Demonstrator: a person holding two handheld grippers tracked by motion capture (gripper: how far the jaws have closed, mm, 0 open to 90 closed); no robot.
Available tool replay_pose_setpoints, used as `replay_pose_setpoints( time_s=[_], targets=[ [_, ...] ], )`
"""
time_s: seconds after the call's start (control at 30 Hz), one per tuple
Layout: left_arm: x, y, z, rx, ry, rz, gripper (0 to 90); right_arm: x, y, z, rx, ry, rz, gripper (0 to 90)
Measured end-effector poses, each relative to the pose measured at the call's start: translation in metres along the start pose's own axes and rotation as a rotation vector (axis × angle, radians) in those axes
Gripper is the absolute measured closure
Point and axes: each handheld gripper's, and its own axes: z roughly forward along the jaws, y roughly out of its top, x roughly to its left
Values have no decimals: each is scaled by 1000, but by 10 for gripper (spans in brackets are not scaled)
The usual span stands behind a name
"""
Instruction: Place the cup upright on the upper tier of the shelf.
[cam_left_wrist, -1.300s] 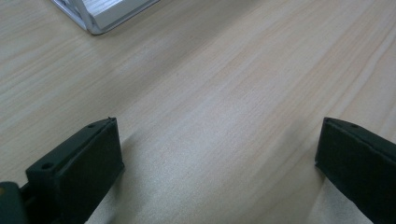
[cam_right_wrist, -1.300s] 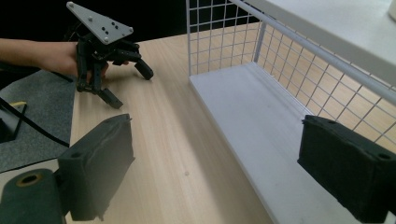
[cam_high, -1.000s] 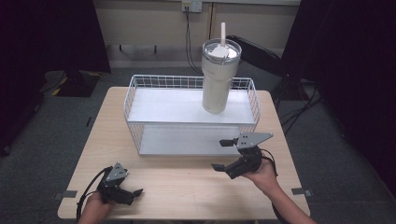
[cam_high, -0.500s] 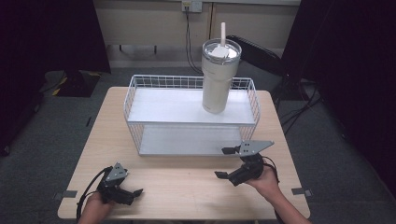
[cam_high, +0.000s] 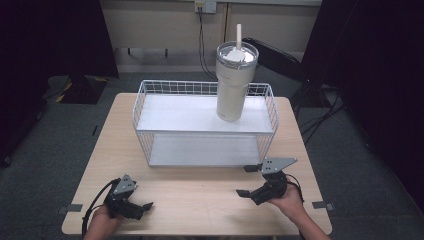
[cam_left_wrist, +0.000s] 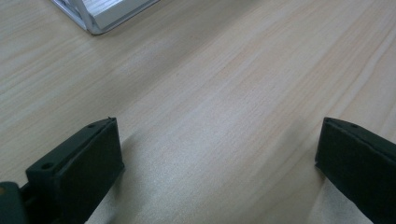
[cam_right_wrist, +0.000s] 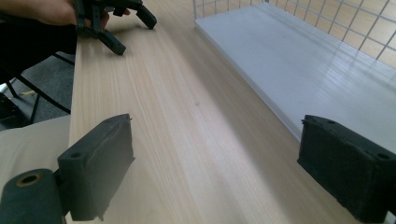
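My left claw (cam_high: 142, 206) sits low at the table's (cam_high: 200, 192) near left corner, jaws spread wide, nothing between them. My right claw (cam_high: 249, 181) is at the near right, just in front of the wire basket (cam_high: 141, 137), jaws also wide apart and empty. The tumbler (cam_high: 233, 82) stands upright in the basket's far right part, straw up, well apart from both claws.

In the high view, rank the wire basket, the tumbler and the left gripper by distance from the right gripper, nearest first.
1. Wire basket: just beyond the right gripper, mid-table.
2. Left gripper: across the near edge, at left.
3. Tumbler: upright in the basket's far right part.
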Motion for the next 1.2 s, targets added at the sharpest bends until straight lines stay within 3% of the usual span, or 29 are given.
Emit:
replay_pose_setpoints(
  time_s=[0.6,1.2],
  targets=[
    [0,0,0,0,1,-1,0,-11,-42,-8,21,-43,47,99],
    [0,0,0,0,1,0,0,-18,-63,-12,71,-88,52,100]
  ],
)
